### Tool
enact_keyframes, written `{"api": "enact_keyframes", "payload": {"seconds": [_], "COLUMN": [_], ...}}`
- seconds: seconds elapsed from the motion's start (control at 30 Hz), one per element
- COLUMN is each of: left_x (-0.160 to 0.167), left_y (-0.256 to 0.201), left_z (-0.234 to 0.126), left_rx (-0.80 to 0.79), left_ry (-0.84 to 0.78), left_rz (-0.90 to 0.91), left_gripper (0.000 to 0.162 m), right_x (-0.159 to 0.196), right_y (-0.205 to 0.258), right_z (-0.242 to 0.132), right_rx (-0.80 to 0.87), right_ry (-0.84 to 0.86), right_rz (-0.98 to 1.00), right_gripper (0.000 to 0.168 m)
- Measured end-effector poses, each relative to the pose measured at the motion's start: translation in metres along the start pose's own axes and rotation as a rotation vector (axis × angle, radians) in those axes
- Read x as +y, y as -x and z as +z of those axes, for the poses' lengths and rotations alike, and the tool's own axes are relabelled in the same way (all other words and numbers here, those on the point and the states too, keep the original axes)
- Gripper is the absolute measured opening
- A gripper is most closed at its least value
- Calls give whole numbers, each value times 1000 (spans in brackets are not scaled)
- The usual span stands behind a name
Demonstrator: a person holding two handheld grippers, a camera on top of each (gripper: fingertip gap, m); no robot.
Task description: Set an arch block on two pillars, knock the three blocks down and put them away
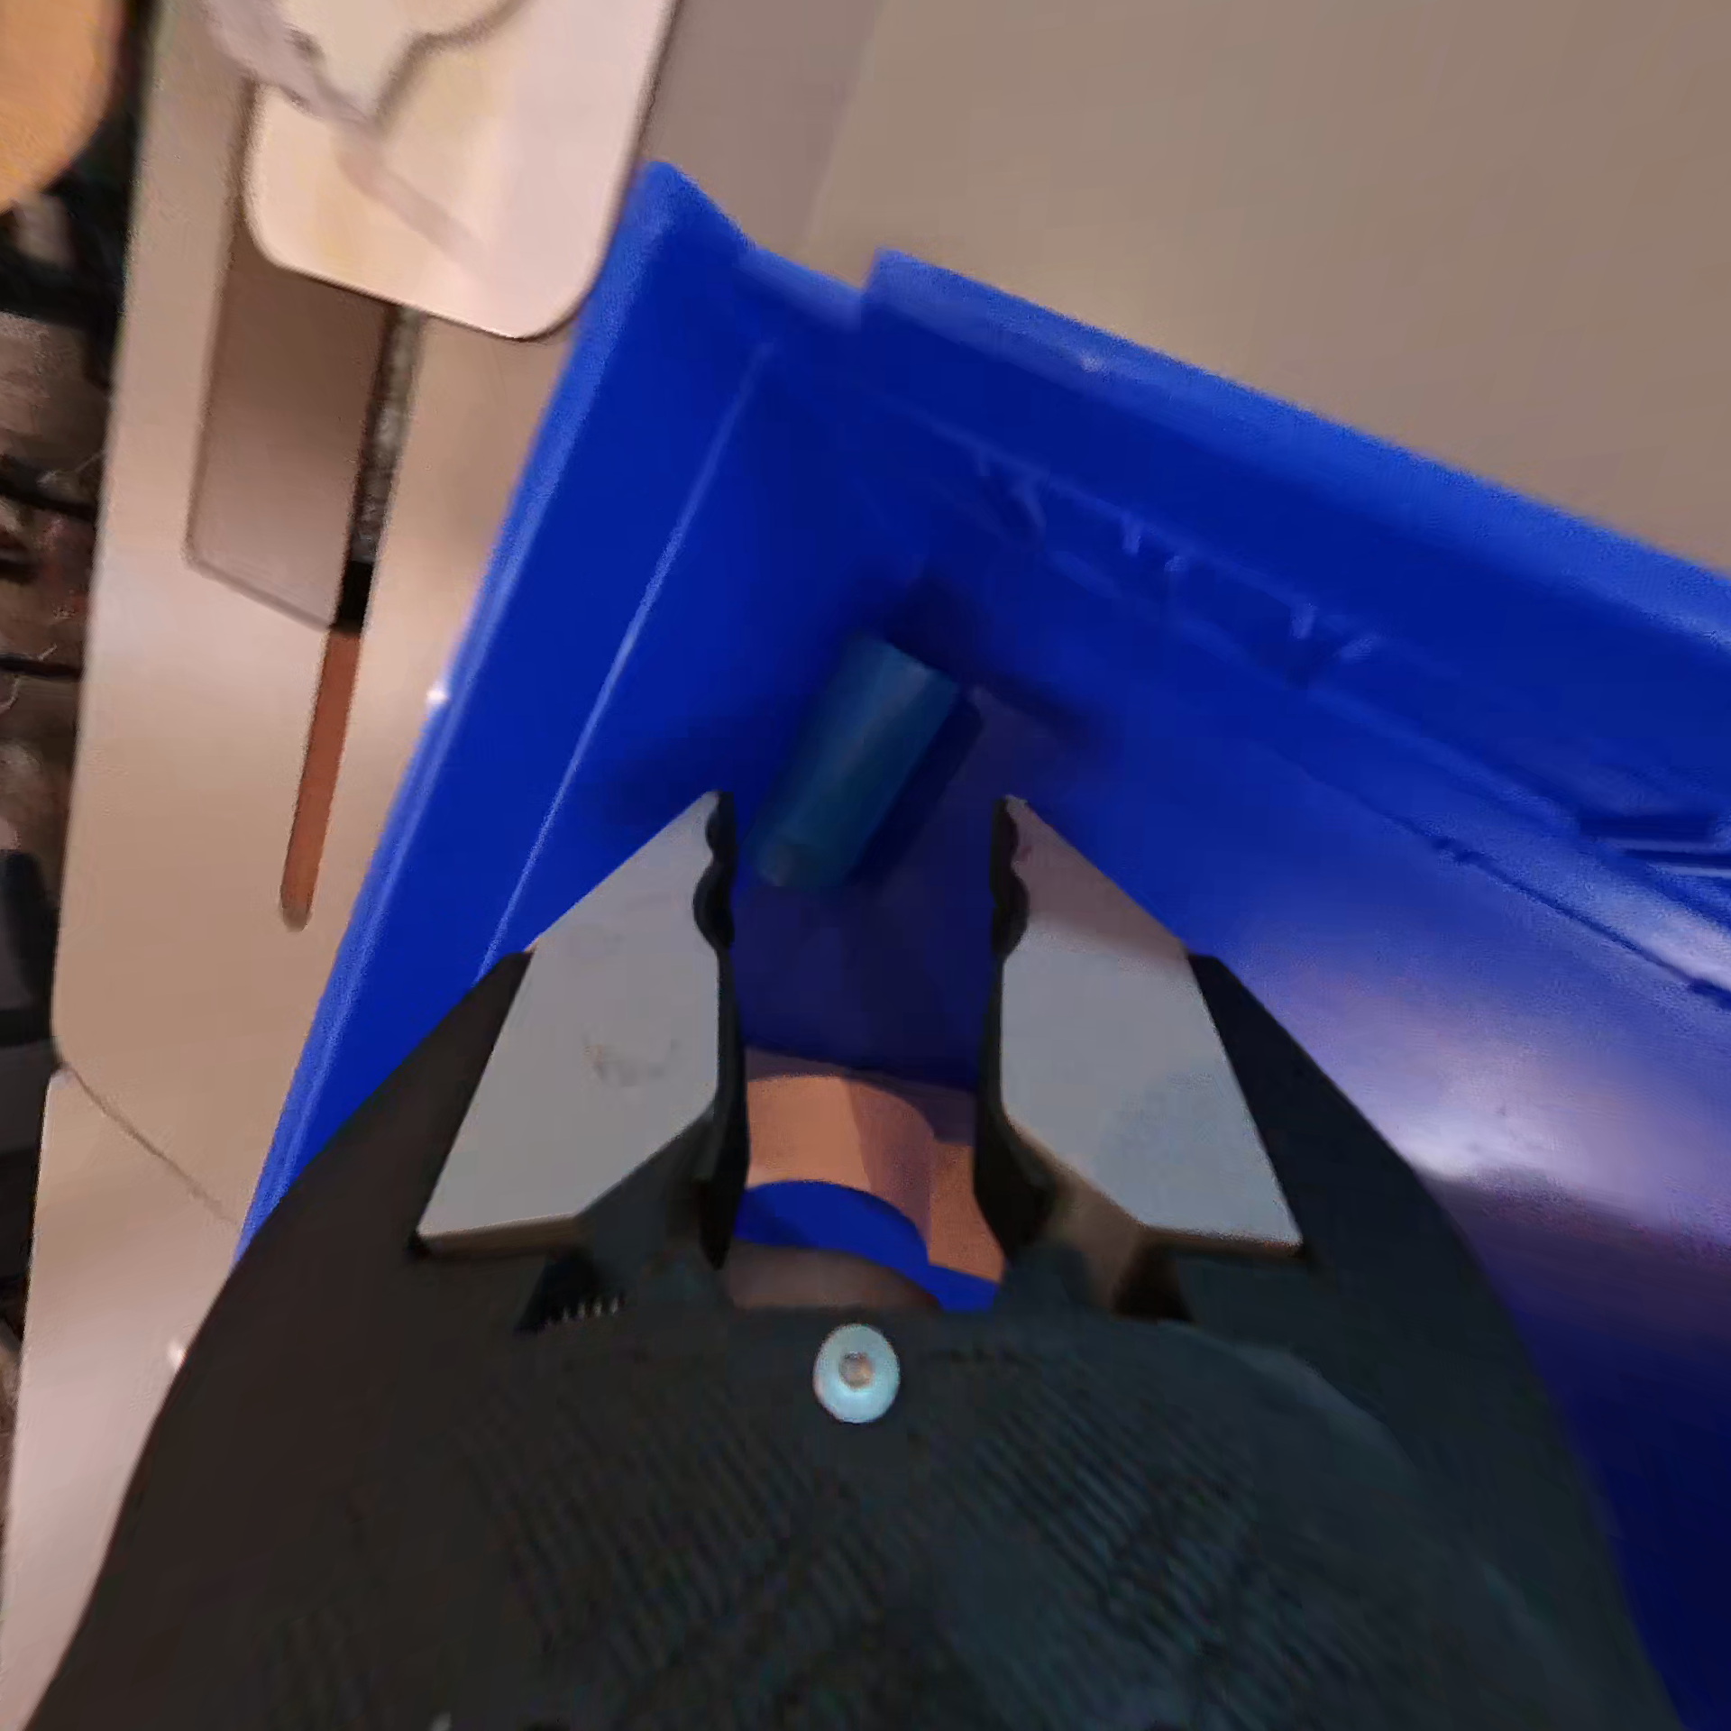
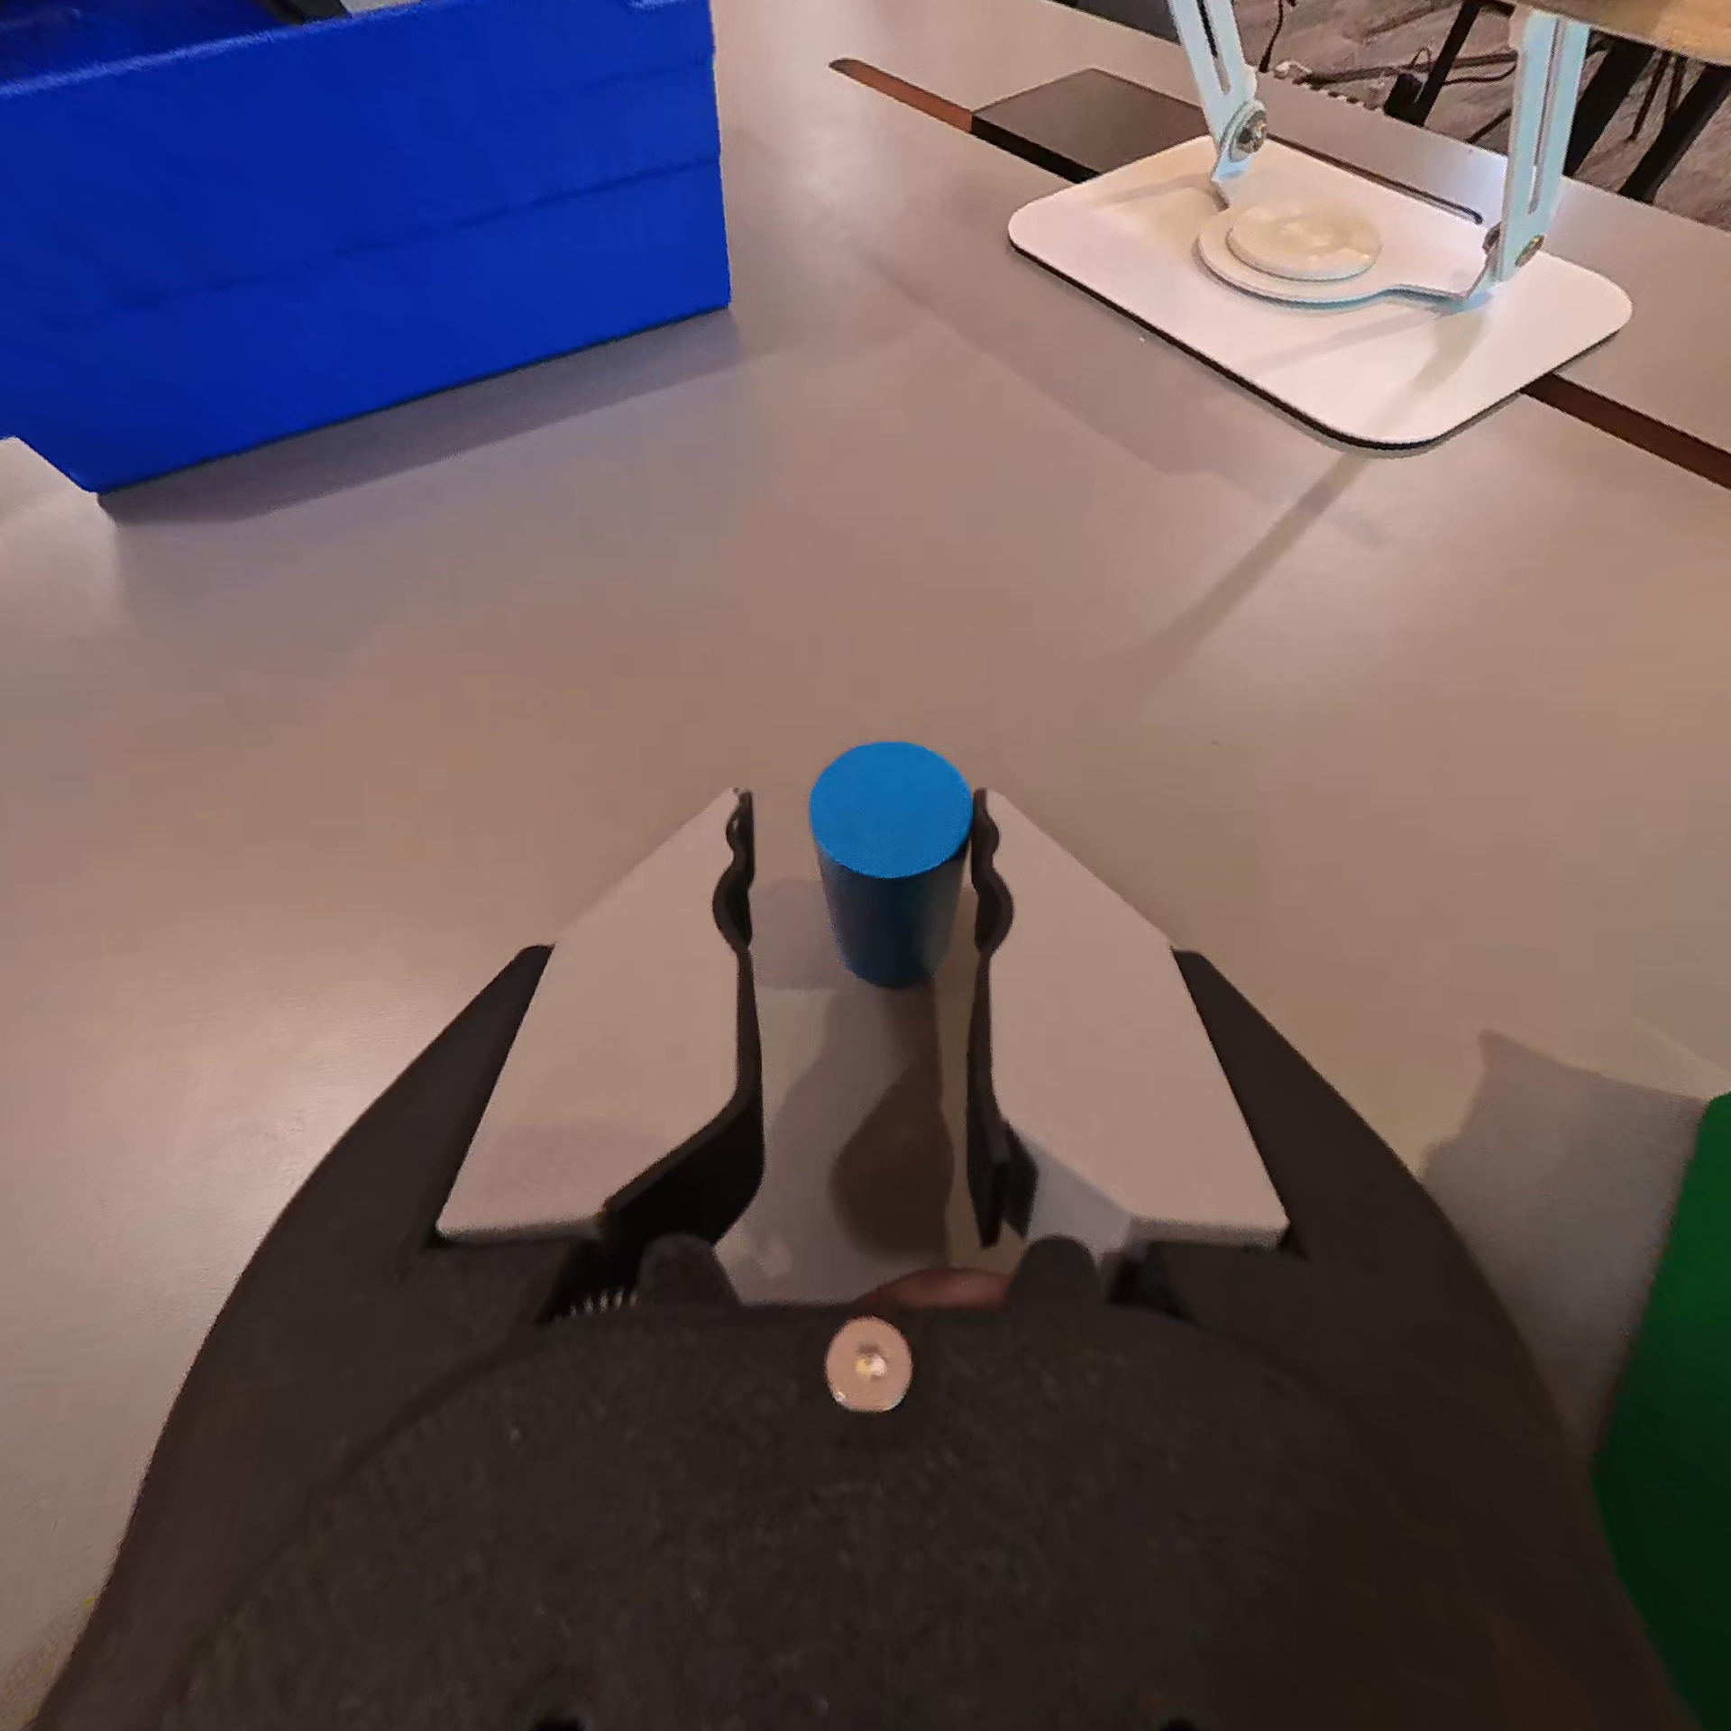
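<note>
Blue bin (image 1: 1218, 749) walls crowd my left gripper (image 1: 862, 843), which hangs unclenched over a blurred blue pillar (image 1: 857, 759) seemingly lying in its corner. My right gripper (image 2: 862, 843), jaws parted, straddles the other pillar (image 2: 890, 866), upright on the tabletop (image 2: 562, 702) well clear of the bin.

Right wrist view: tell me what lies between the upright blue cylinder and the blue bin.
Nothing. In the right wrist view only bare grey table separates the blue cylinder from the blue bin.
</note>
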State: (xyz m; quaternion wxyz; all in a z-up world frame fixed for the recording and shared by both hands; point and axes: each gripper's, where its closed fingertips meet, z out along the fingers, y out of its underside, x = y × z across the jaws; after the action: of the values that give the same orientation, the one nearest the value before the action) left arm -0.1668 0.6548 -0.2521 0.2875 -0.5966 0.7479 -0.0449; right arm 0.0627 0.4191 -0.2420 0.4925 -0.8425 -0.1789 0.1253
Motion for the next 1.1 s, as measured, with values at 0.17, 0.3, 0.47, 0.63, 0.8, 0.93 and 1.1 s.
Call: {"api": "enact_keyframes", "payload": {"seconds": [0.17,0.3,0.47,0.63,0.8,0.93,1.1], "left_x": [0,4,-9,-127,-235,-255,-257], "left_y": [0,-1,12,-29,-152,-176,-170], "left_z": [26,24,-30,-149,-130,-70,-45], "left_rx": [29,45,-92,-151,-48,0,-8], "left_ry": [52,88,-122,-653,-901,-988,-1003], "left_rz": [134,88,-90,-390,-396,-448,-407], "left_gripper": [30,29,29,28,28,27,28], "right_x": [-6,-9,-21,-40,-58,-79,-79], "right_y": [4,7,10,16,20,53,54], "right_z": [-1,-3,-15,-30,-49,-64,-40], "right_rx": [-24,-37,-35,-44,-65,-270,-234], "right_ry": [-28,-44,-102,-186,-291,-368,-229], "right_rz": [13,24,21,5,-1,47,45], "right_gripper": [45,45,44,44,44,48,50]}}
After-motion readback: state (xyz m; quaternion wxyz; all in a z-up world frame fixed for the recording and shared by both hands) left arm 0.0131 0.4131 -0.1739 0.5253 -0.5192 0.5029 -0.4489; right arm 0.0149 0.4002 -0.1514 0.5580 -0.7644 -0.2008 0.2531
